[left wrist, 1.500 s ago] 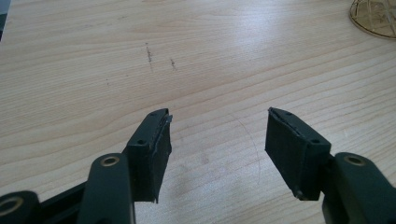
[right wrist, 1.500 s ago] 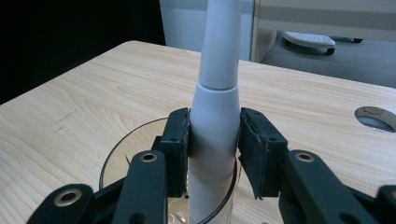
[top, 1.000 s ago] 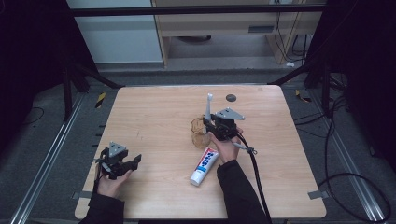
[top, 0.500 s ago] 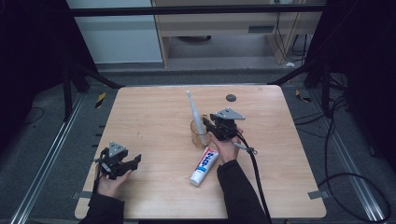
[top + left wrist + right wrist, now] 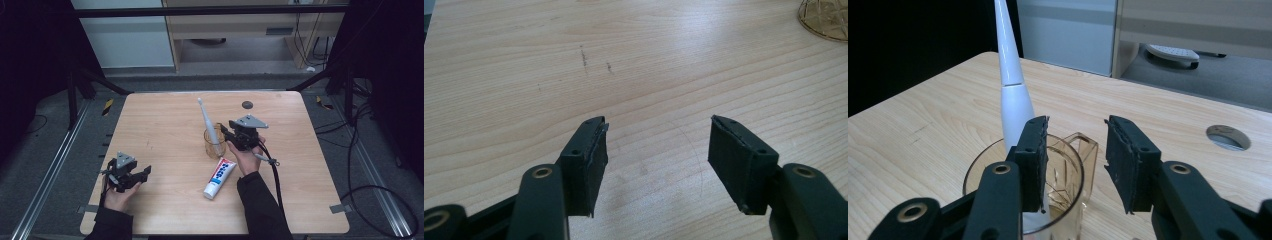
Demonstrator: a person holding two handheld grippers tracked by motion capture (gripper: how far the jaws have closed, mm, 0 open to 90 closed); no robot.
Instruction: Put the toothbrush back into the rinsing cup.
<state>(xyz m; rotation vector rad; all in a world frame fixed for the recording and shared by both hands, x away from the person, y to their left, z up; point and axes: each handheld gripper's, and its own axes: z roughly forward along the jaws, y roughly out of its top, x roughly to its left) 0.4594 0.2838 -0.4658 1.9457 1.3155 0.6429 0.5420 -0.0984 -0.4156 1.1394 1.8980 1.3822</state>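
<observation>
White toothbrush stands tilted in glass cup, centre frame. Right gripper just beside cup, fingers just opening, gripping nothing. Left gripper fingers spread over bench.

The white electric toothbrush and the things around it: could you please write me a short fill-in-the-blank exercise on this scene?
1. The white electric toothbrush stands tilted inside the clear amber glass ____.
2. The white toothpaste tube lies flat on the light wooden ____, near the right hand.
3. The right gripper has its jaws ____, with nothing between them.
4. The left gripper hovers over bare wood with its jaws ____.

Missing words: cup; table; open; open
</observation>
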